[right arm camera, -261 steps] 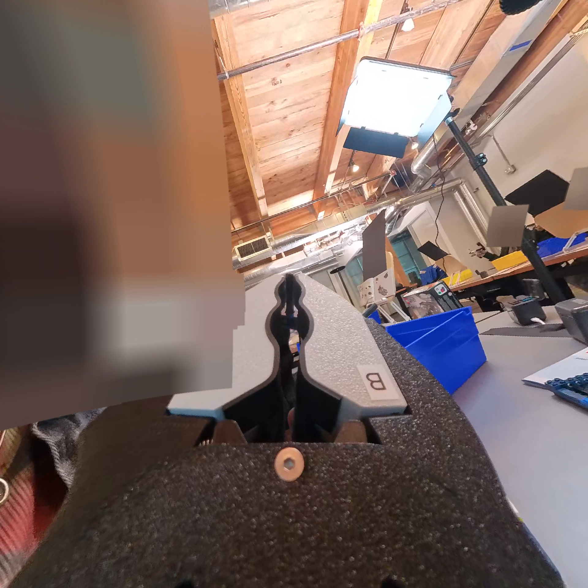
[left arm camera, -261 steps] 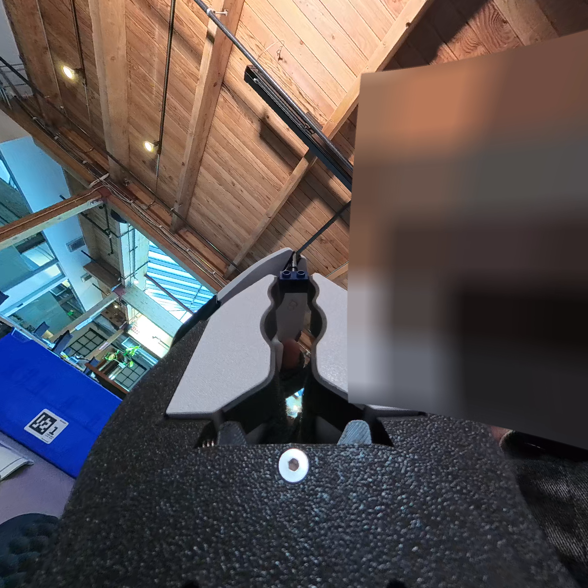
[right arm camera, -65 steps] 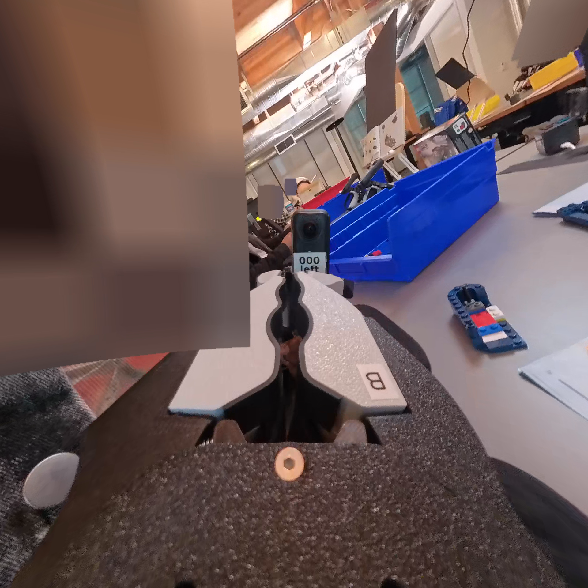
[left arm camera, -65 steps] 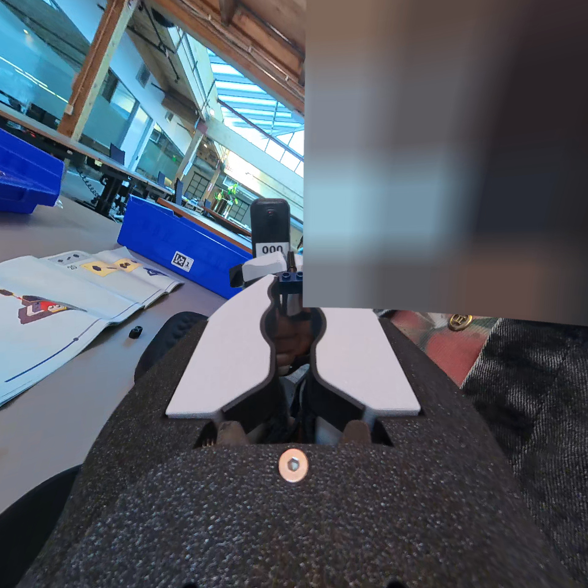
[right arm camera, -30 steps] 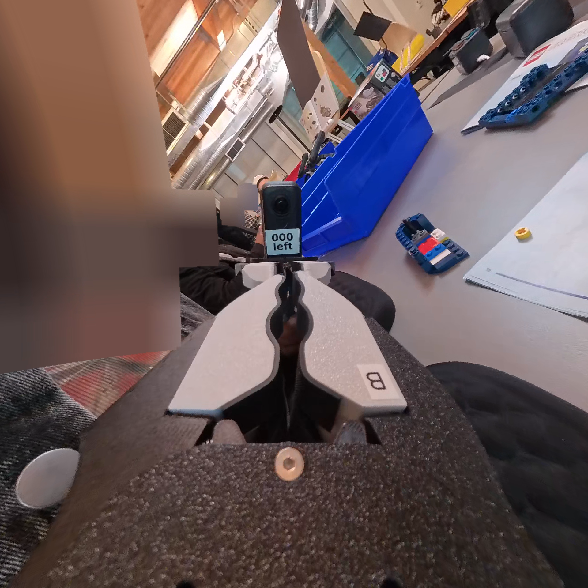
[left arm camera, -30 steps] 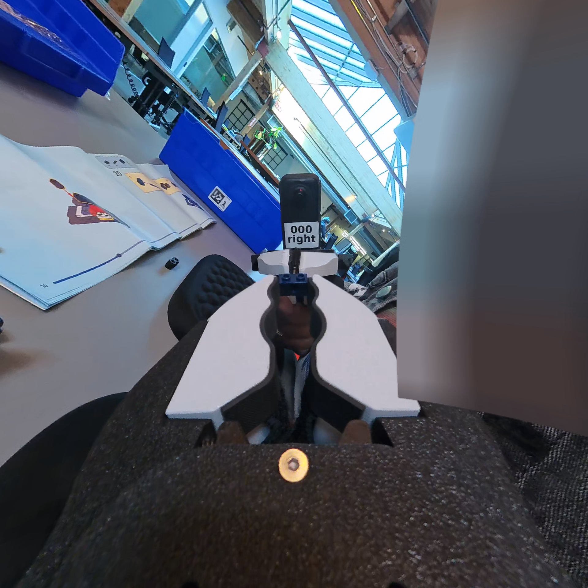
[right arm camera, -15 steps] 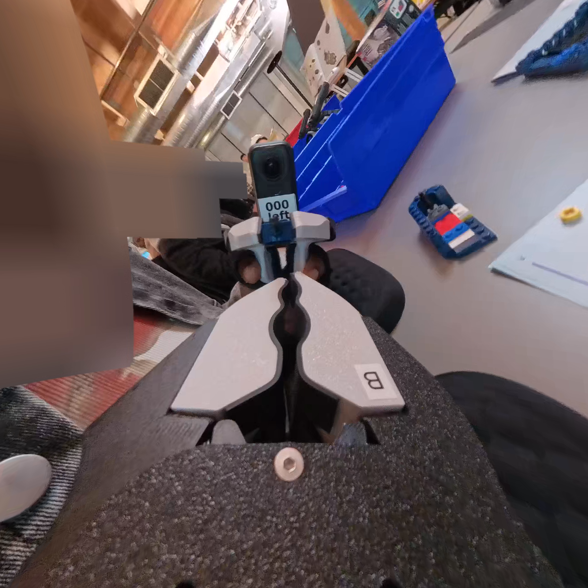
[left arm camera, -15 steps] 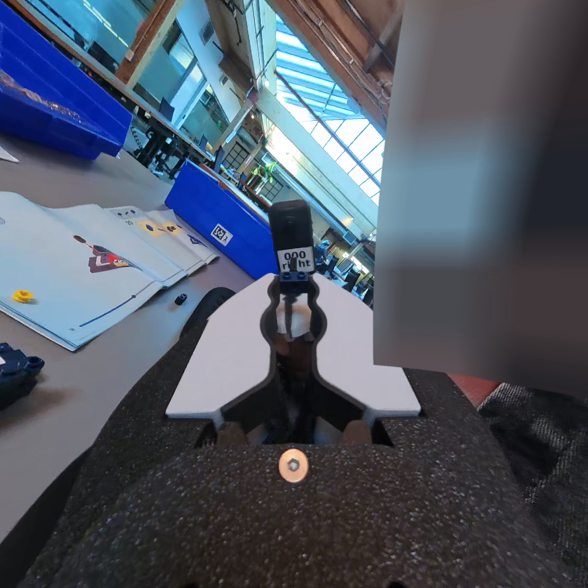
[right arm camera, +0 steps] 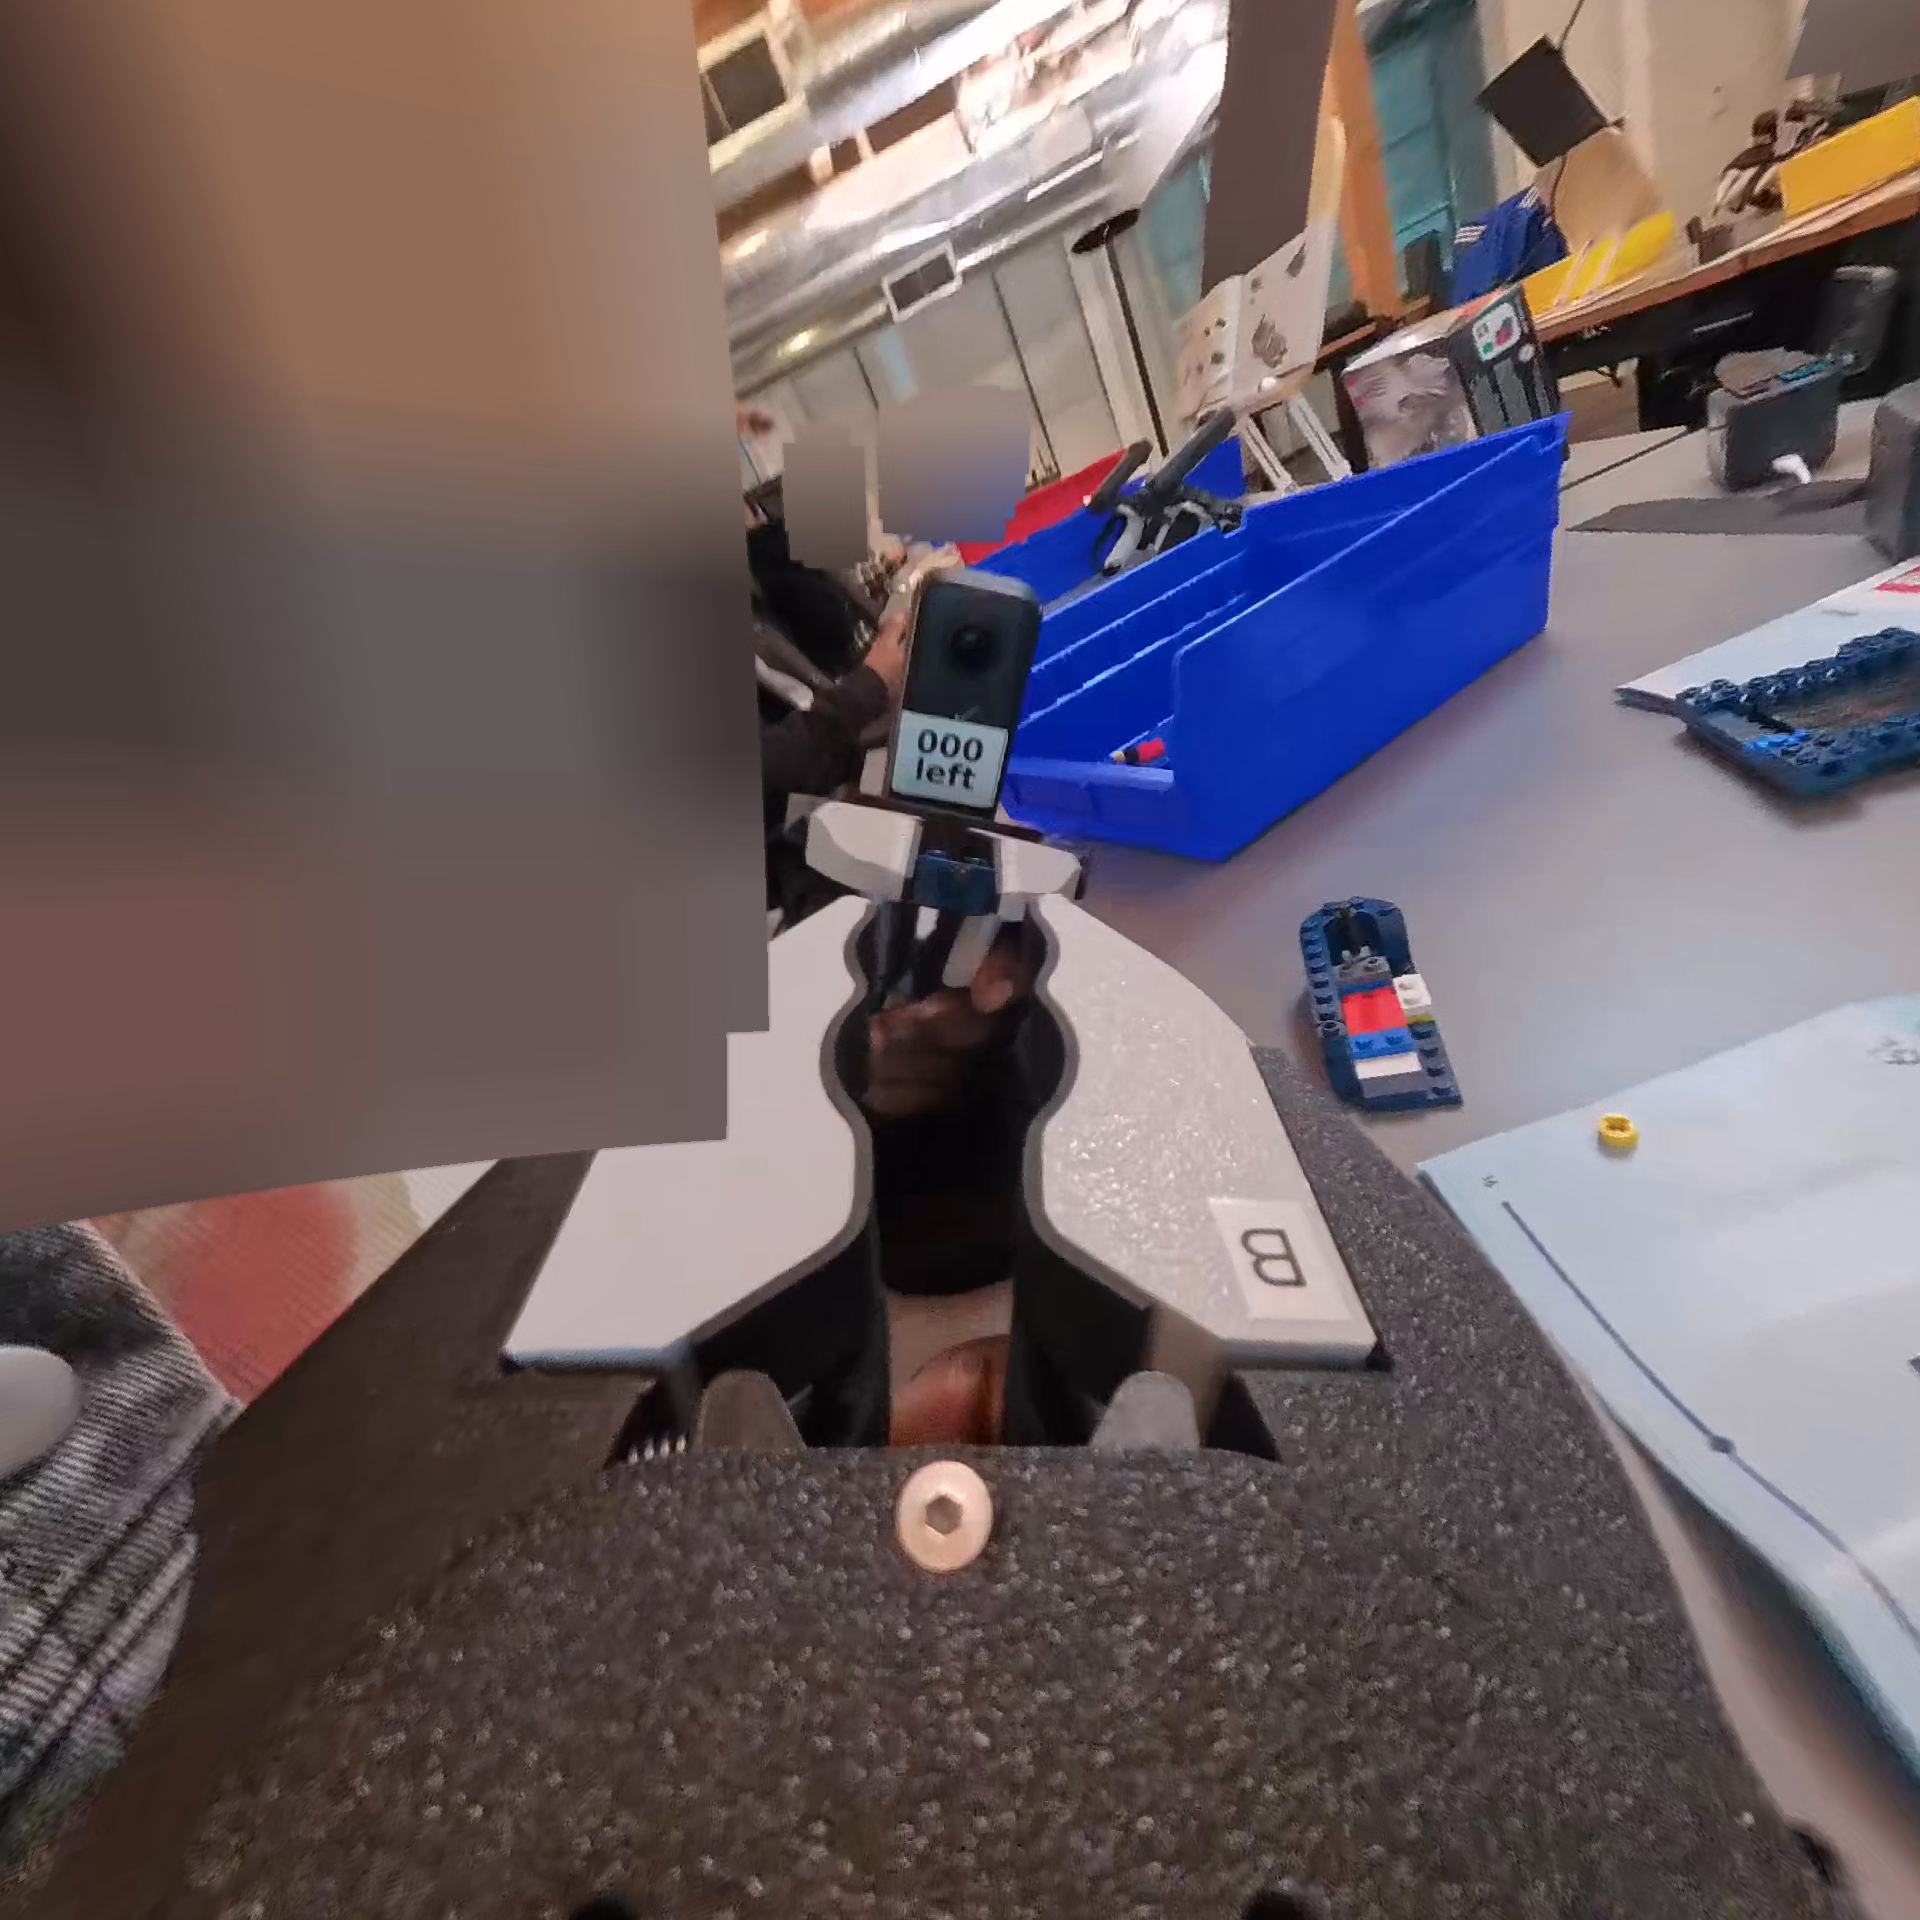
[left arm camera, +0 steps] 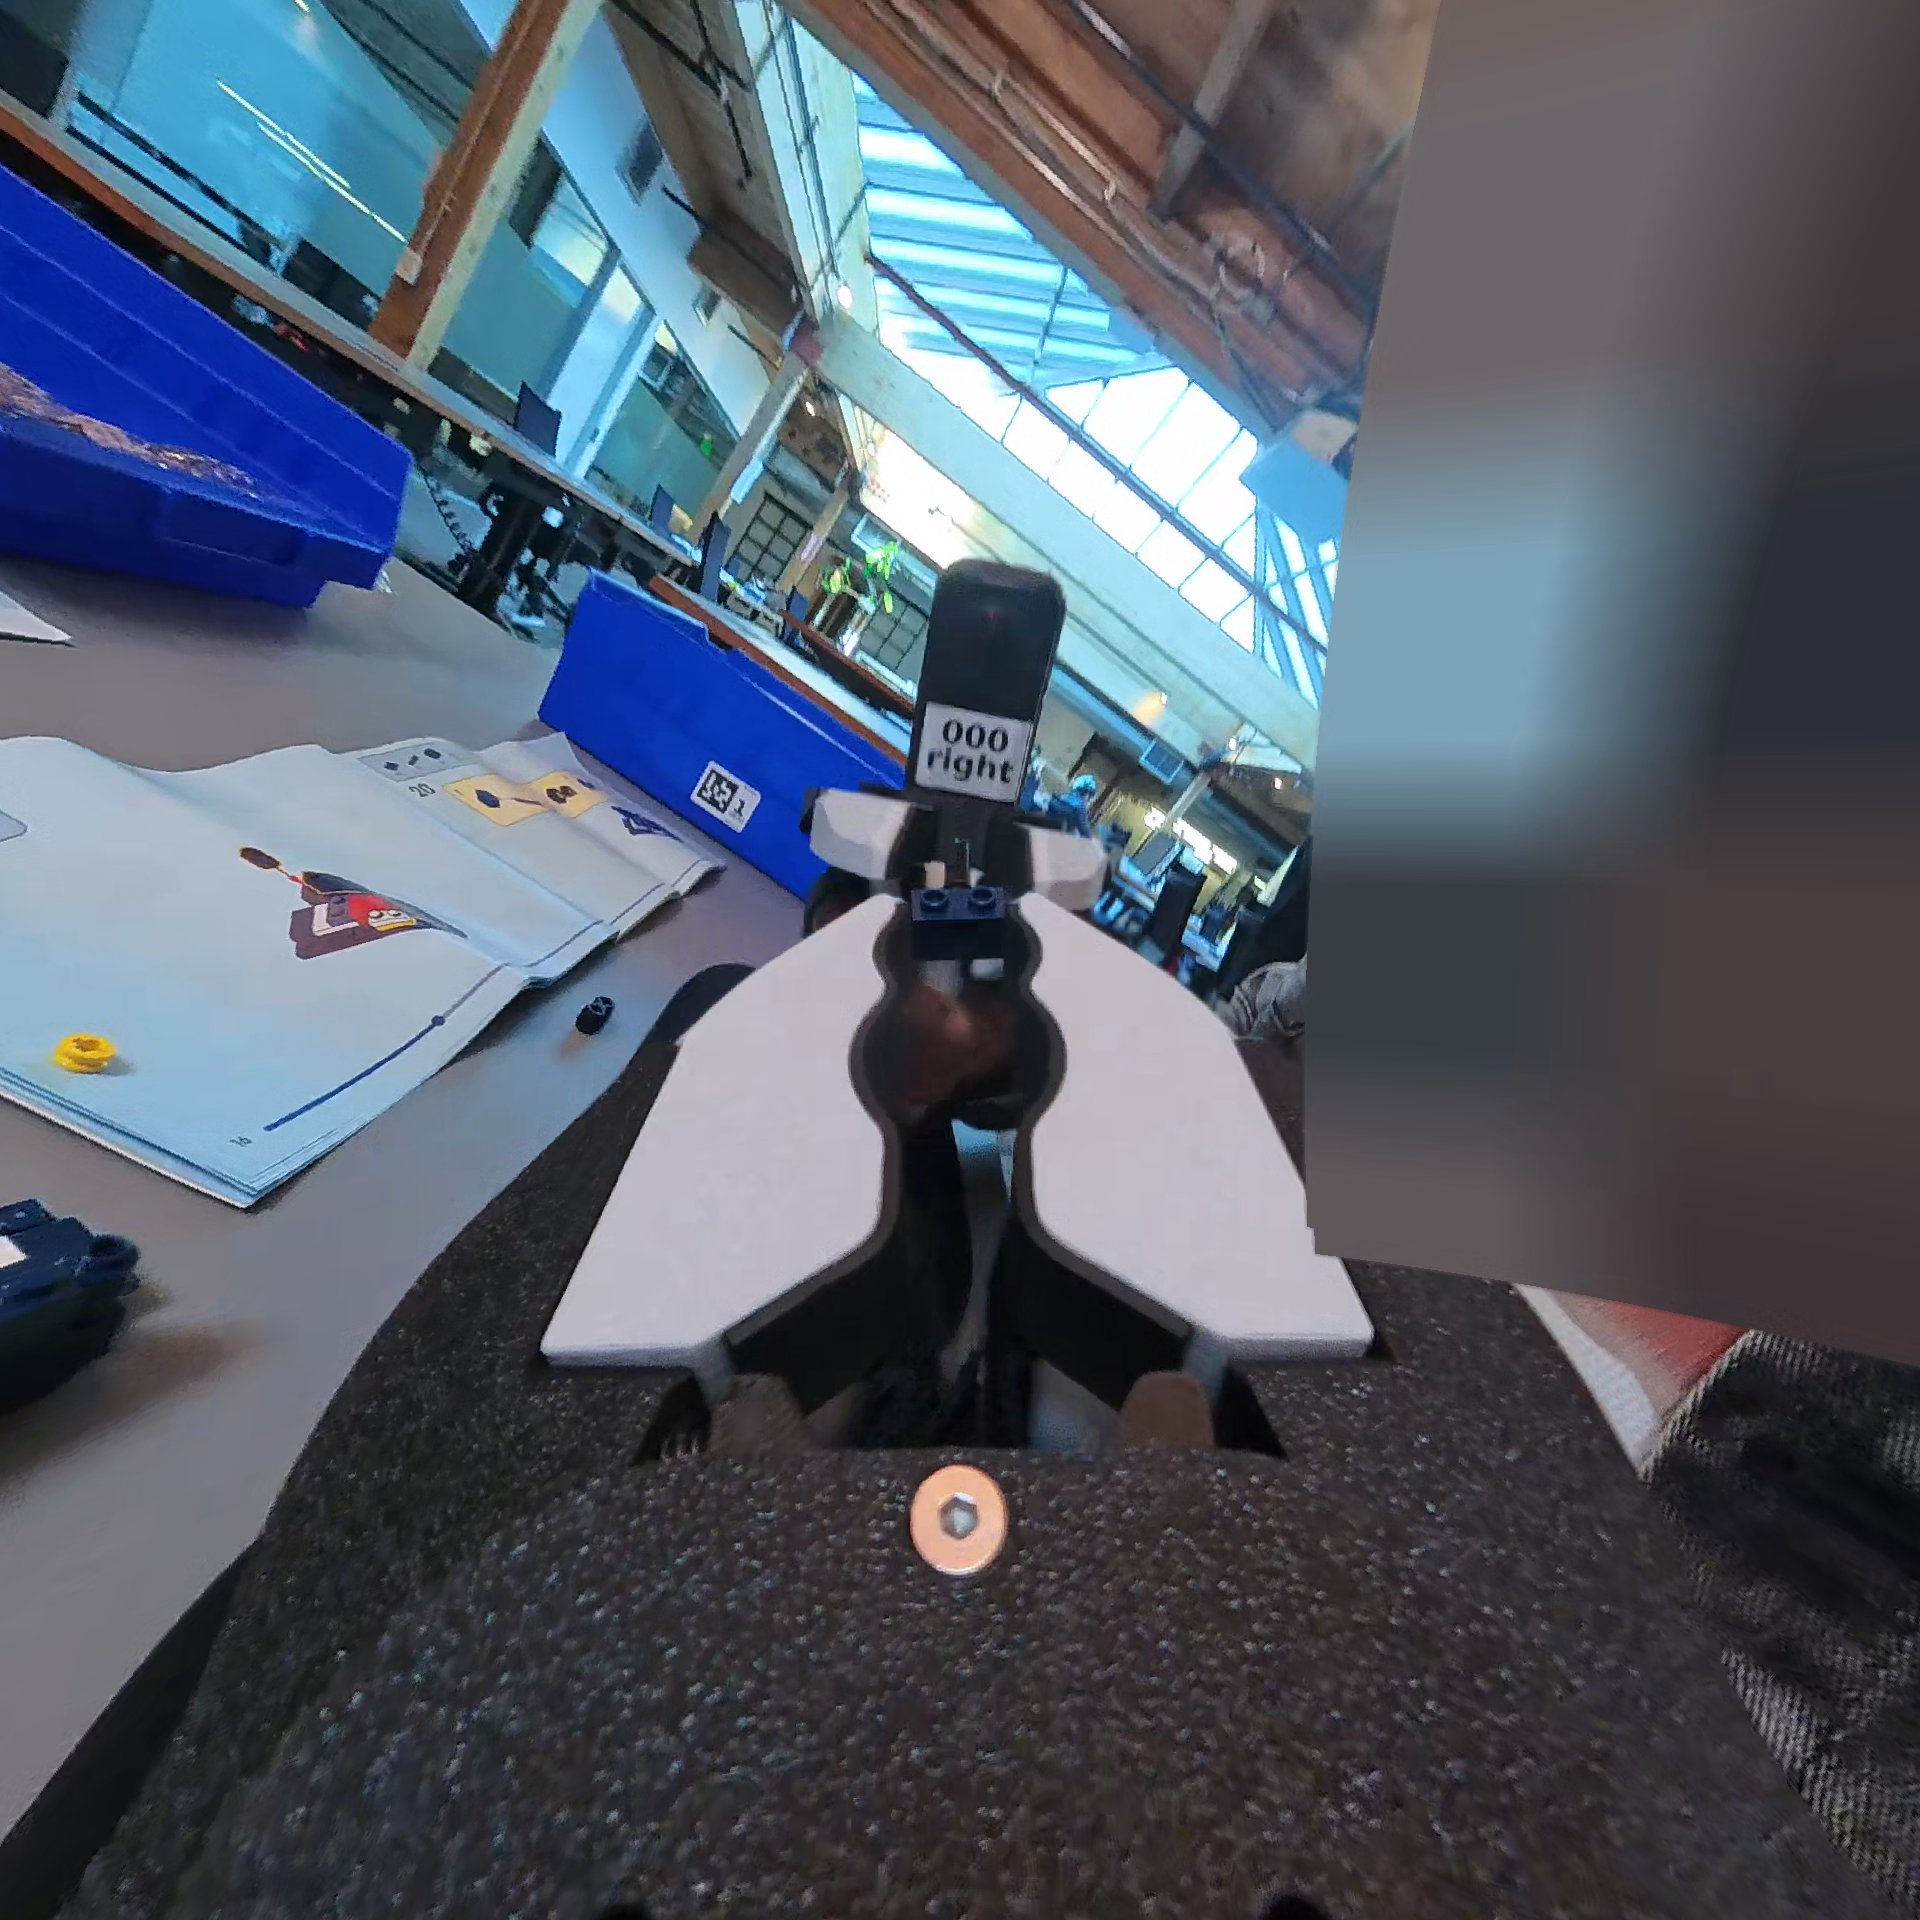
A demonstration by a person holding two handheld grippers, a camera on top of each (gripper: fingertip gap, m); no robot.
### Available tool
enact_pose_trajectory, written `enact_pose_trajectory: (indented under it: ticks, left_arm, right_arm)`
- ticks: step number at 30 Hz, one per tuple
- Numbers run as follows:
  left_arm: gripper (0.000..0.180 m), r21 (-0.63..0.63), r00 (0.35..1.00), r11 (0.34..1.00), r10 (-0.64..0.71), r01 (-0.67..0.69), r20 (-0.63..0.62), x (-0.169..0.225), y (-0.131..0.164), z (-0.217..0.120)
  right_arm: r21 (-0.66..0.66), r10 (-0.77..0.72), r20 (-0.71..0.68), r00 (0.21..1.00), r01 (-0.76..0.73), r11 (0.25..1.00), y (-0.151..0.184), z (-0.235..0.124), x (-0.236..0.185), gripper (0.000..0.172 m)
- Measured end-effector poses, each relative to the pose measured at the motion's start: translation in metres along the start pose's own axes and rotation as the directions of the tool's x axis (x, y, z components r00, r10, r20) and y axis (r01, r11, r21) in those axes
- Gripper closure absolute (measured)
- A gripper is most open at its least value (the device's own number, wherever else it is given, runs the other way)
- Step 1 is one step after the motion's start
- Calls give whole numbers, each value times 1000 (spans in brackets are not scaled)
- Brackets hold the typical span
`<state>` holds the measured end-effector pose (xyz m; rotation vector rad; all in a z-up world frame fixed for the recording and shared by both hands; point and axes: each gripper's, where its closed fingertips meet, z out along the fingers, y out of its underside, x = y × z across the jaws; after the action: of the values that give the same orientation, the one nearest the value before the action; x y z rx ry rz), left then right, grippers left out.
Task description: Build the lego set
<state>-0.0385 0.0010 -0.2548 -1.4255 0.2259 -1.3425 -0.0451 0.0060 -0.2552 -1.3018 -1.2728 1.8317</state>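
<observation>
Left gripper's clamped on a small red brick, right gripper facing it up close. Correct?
Not quite: the brick in the left gripper is dark blue, not red. Left wrist view shows it at the fingertips; the right gripper does face it close up.

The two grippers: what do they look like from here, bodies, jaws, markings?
Both match: black pebbled bodies, each with a silver hex screw, and flat light-grey jaws with wavy black-lined inner edges. The right gripper carries a small white sticker on one jaw. Each faces the other's upright black camera with a white label. Plaid fabric shows beside them.
</observation>
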Motion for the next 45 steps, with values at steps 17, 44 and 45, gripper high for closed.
enact_pose_trajectory:
  ticks: [17,44,45]
  left_arm:
    - [165,-220,991,967,132,-125,16,6,25,5]
    - [156,-249,996,964,88,-92,-28,5,27,7]
    - [150,-215,991,968,131,-129,-7,3,20,4]
  right_arm:
    - [-136,-131,61,989,139,981,19,-1,-9,168]
    - [-175,-110,65,992,120,977,24,-5,-7,168]
    - [-198,-143,44,989,149,969,21,-6,-3,168]
